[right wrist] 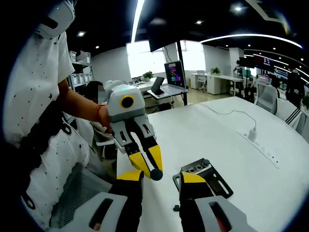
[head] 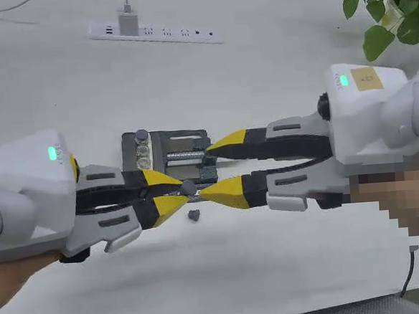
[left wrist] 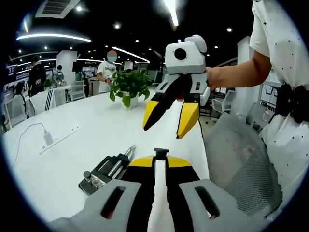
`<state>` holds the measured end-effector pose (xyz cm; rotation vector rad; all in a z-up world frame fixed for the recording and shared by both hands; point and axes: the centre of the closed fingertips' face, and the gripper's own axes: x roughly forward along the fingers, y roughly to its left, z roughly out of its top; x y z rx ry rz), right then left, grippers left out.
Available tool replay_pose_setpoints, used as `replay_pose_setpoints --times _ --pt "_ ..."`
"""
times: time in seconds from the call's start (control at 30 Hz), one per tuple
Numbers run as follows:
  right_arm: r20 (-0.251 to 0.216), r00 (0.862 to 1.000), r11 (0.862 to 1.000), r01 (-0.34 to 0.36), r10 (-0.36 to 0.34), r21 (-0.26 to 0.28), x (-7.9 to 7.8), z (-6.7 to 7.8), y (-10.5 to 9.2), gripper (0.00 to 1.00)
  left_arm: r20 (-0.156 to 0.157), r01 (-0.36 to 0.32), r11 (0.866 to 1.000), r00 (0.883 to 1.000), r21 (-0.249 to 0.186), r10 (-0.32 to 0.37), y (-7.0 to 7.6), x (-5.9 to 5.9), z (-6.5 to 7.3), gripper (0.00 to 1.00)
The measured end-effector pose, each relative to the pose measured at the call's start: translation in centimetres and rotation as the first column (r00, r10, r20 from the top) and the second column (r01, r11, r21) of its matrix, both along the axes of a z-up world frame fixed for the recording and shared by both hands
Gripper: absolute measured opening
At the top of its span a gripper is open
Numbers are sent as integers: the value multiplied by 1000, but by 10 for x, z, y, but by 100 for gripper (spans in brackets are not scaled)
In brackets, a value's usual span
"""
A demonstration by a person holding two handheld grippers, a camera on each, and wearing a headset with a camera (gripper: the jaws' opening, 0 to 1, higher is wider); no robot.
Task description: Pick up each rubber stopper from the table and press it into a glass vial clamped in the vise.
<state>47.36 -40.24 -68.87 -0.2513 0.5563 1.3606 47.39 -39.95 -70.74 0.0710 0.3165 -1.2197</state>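
My left gripper (head: 182, 193) was clenched on a small dark rubber stopper (head: 189, 188), held up just beside the dark metal vise (head: 194, 140). My right gripper (head: 210, 170) was released, jaws spread. One glass vial (head: 142, 136) looked capped, I think; the two clear ones next to it seemed open. Another loose stopper (head: 194, 215) lay on the white table (head: 275, 267). The left gripper view showed the held stopper standing upright at the jaw tips, which the head view left unclear.

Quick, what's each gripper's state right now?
Left gripper: shut on a rubber stopper.
Right gripper: open, holding nothing.
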Motion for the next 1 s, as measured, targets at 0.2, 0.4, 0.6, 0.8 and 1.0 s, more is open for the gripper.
replay_pose_setpoints --times 0.2,0.4,0.6,0.8,1.0 --pt "-7 999 999 -47 47 -23 -8 0 2 19 1 6 1000 1000 -15 -6 -2 -3 4 4" --pt "-13 997 996 -80 79 -39 -13 0 3 16 6 14 1000 1000 -25 -14 -4 -6 8 4" --pt "-14 995 994 -102 101 -48 -16 0 4 13 11 23 999 1000 -25 -23 -5 -7 11 4" --pt "-17 993 991 -119 118 -55 -17 -2 4 12 11 29 999 1000 -26 -28 -5 -9 13 4" --pt "-14 992 990 -128 127 -61 -18 -2 5 11 13 37 999 999 -23 -37 -7 -11 14 4"
